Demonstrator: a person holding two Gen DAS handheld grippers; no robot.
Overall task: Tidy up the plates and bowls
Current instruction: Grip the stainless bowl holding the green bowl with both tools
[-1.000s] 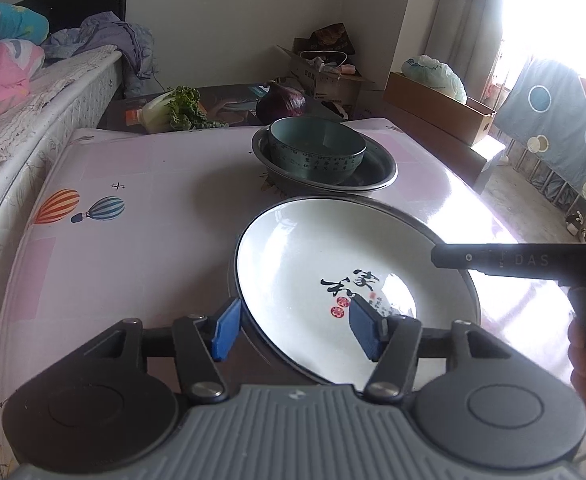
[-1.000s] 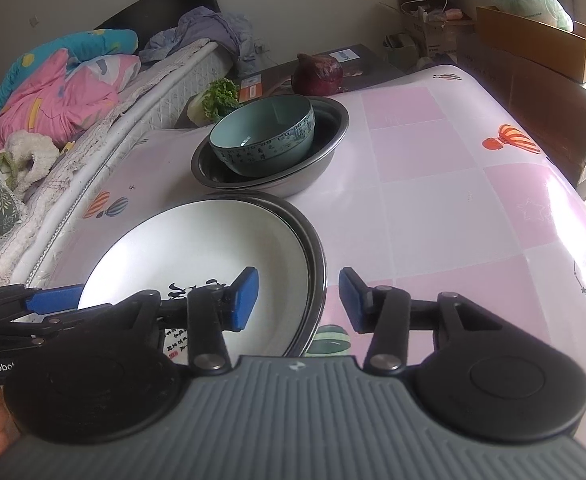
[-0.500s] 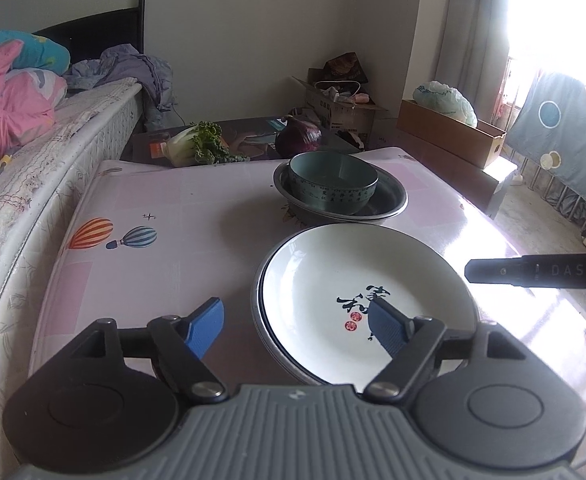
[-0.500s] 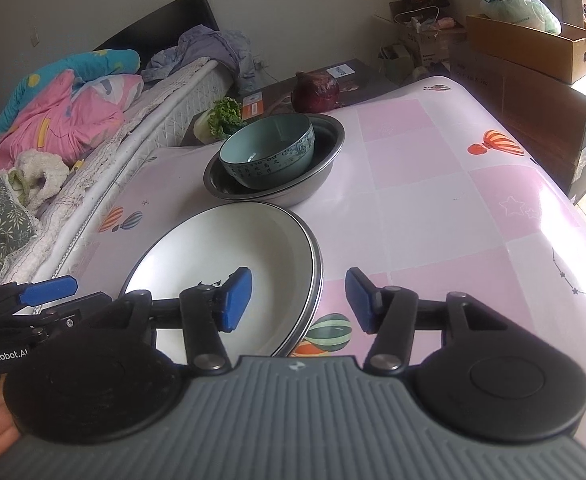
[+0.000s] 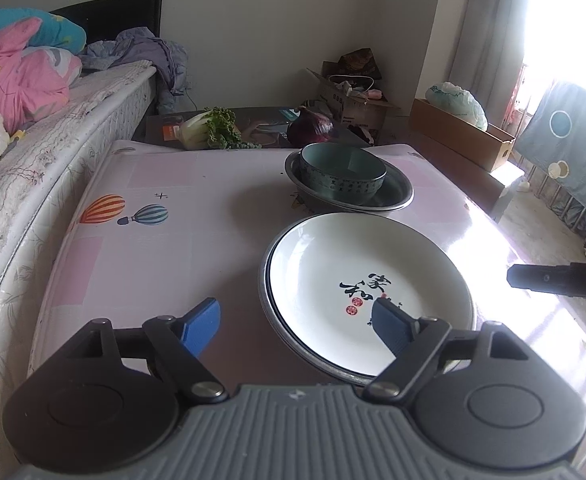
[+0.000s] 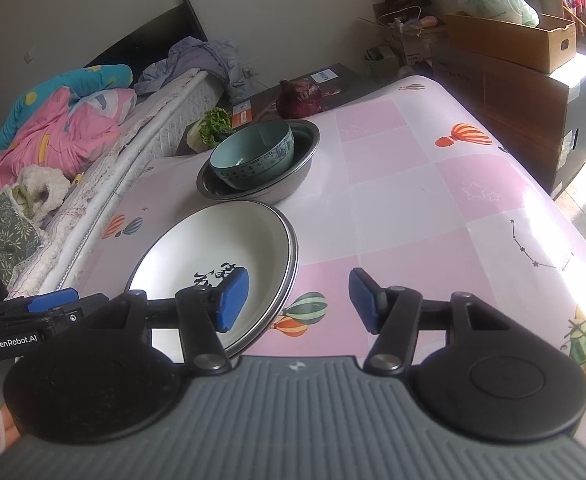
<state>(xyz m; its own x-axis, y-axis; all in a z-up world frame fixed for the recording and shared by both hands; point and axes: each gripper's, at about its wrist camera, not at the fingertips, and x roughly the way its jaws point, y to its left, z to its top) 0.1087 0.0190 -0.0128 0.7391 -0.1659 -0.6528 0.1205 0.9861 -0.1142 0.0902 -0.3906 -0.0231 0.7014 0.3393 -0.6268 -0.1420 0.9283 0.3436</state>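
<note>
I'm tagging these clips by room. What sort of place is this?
Probably a bedroom used for dining and storage: a bed with heaped bedding runs beside the table, with cardboard boxes stacked along the wall.

Left gripper (image 5: 295, 326) jaws opening, right gripper (image 6: 299, 300) jaws opening — both empty, angled downward

both wrist cameras looked down along their own blue fingers, close above the table (image 5: 181, 184); each saw the white plate (image 5: 367, 288) (image 6: 213, 248), the bowl (image 5: 343, 172) (image 6: 253, 154) beyond, and the other gripper's edge.
</note>
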